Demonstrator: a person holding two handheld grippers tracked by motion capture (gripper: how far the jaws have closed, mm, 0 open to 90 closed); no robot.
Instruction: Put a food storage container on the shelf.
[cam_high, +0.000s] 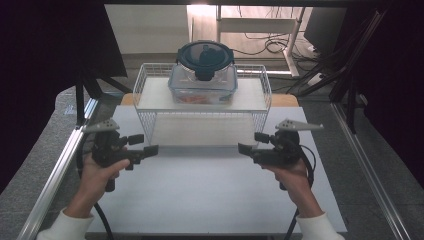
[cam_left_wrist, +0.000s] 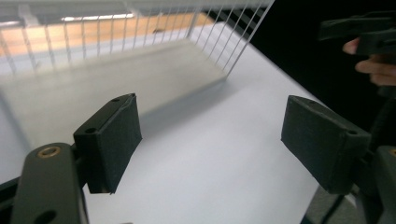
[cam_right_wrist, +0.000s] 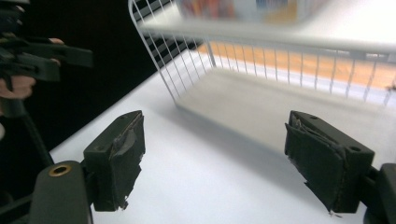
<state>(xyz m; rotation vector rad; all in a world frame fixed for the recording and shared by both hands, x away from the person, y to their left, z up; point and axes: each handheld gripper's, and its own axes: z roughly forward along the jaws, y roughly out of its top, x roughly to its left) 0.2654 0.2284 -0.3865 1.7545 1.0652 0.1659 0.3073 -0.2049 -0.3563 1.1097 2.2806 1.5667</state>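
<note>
White board covers the table (cam_high: 210, 195) in the high view, and on its far part stands a white wire rack (cam_high: 150, 107) with a flat shelf on top. On that shelf, near the middle, sits a clear box (cam_high: 202, 89) with a dark blue rim; something red-orange shows through its wall. A round dark-lidded tub (cam_high: 205, 54) rests on top of the box. Nearer the person, the left gripper (cam_high: 140, 145) and the right gripper (cam_high: 255, 143) are held above the bare board just in front of the rack, well apart, their tips turned inward toward each other, each with its jaws spread and nothing between them. White sleeves show at the bottom edge, and each gripper carries a grey plate on top. In the left gripper view, the left gripper (cam_left_wrist: 210, 140) has its two black pads wide apart over the white board; the rack's lower bay (cam_left_wrist: 140, 60) lies ahead, and the right gripper (cam_left_wrist: 364, 35) shows at upper right with fingers on it. In the right gripper view, the right gripper (cam_right_wrist: 212, 156) is likewise spread, its pads frayed; the rack (cam_right_wrist: 187, 56) rises ahead, the box (cam_right_wrist: 243, 9) is blurred on top, and the left gripper (cam_right_wrist: 42, 58) shows at upper left.
</note>
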